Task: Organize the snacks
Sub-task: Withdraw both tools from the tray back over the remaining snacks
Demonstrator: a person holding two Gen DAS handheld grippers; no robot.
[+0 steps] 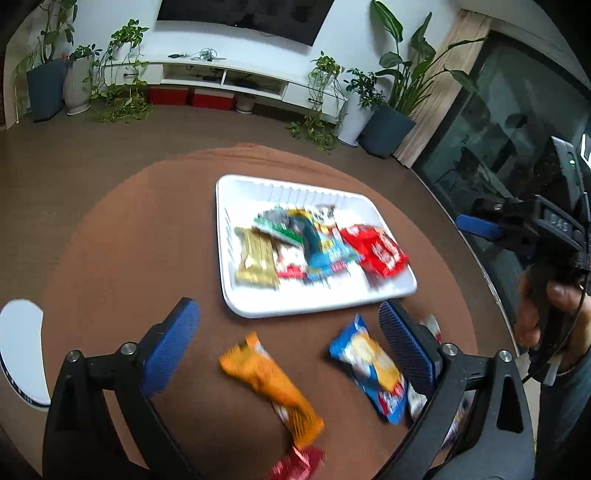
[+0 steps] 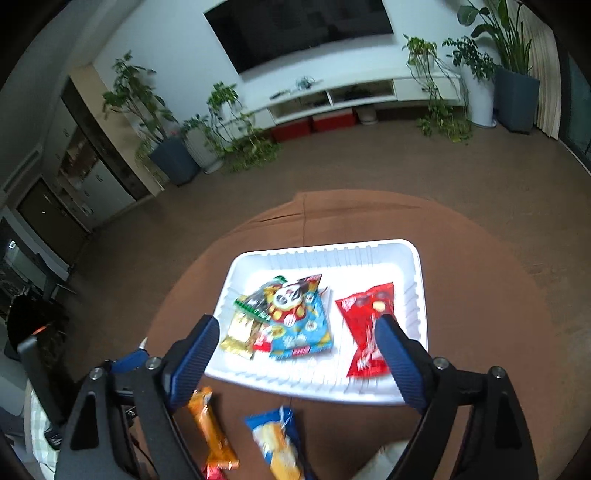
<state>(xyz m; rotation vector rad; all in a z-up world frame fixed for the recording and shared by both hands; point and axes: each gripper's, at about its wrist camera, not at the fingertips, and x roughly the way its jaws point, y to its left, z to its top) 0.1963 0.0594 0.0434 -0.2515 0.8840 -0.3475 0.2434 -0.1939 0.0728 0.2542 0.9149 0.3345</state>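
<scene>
Between the spread fingers of our left gripper (image 1: 288,347), closest to us, lies an orange wrapper (image 1: 271,384), long and crinkly, with a red foil wrapper (image 1: 295,463) touching its near end. Just inside the right-hand finger sits a blue wrapper (image 1: 371,369), slanted, and a pale packet (image 1: 432,326) shows partly behind that finger, too hidden to read. Nothing is held; the ribbed blue pads (image 1: 404,347) stand wide apart above the brown tablecloth (image 1: 129,240).

Our right gripper (image 2: 299,354) is also wide open and holds nothing. It hangs over the near edge of the white tray (image 2: 419,280), and its right-hand finger covers part of a red packet (image 2: 364,317) lying in the tray. Ahead of its left-hand finger lie a gold packet (image 2: 238,334), a green-edged dark packet (image 2: 255,306) and a blue panda packet (image 2: 301,317), overlapping in 1 loose pile.

The tray is thin glossy plastic with ribbed walls and rounded corners, resting on the round table beyond the left gripper's fingertips. In the left view, our right hand (image 1: 554,317) grips its handle off to the right.

Farther off stand potted plants (image 1: 391,107), a low white cabinet (image 1: 229,74) and a dark wall screen (image 1: 243,14).
</scene>
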